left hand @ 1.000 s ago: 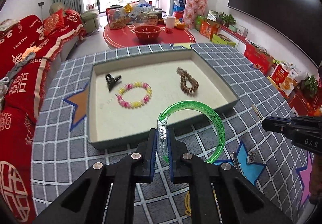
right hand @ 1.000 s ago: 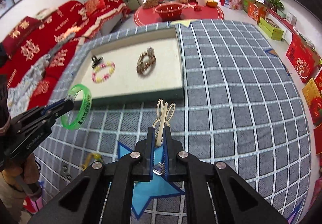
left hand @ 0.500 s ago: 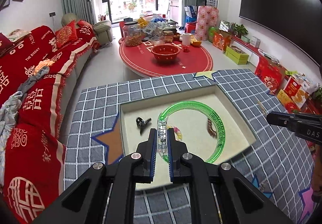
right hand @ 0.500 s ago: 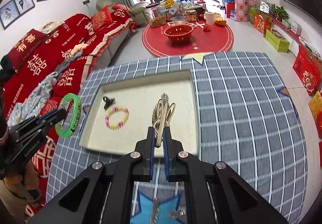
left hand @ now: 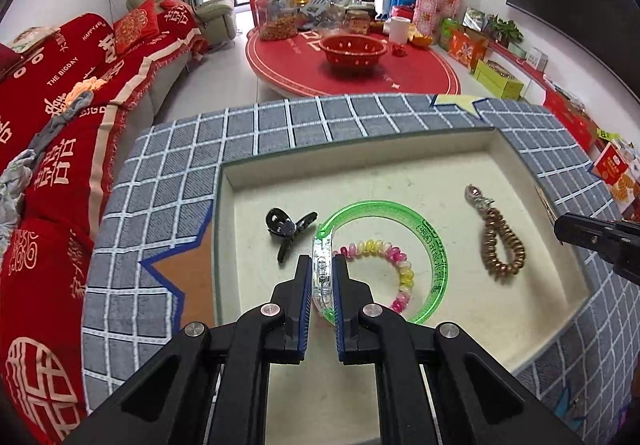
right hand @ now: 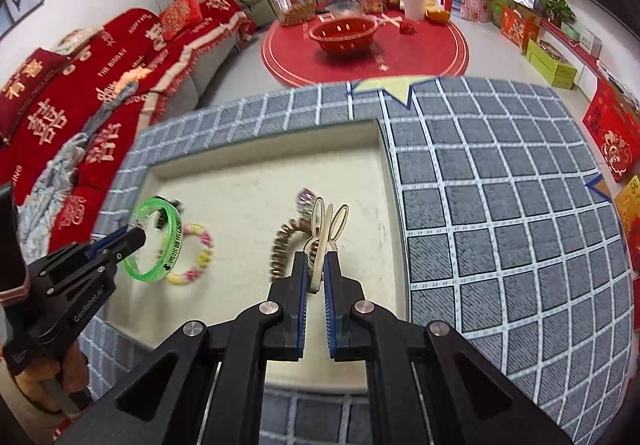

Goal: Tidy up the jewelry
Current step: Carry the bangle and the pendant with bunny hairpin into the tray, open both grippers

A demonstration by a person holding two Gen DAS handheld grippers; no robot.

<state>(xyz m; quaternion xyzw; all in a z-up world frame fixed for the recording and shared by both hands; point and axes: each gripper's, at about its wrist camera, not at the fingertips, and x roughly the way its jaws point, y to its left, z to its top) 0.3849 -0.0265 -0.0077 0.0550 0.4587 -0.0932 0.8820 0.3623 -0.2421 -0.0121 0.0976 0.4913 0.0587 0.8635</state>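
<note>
My left gripper [left hand: 322, 265] is shut on a clear green bangle [left hand: 434, 245], held over the cream tray [left hand: 360, 151]. Under the bangle lies a pink and yellow bead bracelet [left hand: 400, 269]. A black hair clip [left hand: 286, 225] rests to its left and a brown bead bracelet [left hand: 500, 243] to its right. My right gripper [right hand: 316, 265] is shut on a beige hair clip [right hand: 324, 229] above the tray's right part, just over the brown bracelet [right hand: 282, 245]. The left gripper [right hand: 132, 235] with the green bangle [right hand: 168, 245] shows at the left of the right wrist view.
The tray sits on a table with a grey checked cloth [right hand: 500, 205]. A red sofa [left hand: 60, 105] runs along the left. A round red table [left hand: 352, 65] with a red basket and jars stands behind. Boxes line the right wall.
Both grippers have travelled forward from the table's near side to above the tray, each carrying its item. Their grips have not changed.
</note>
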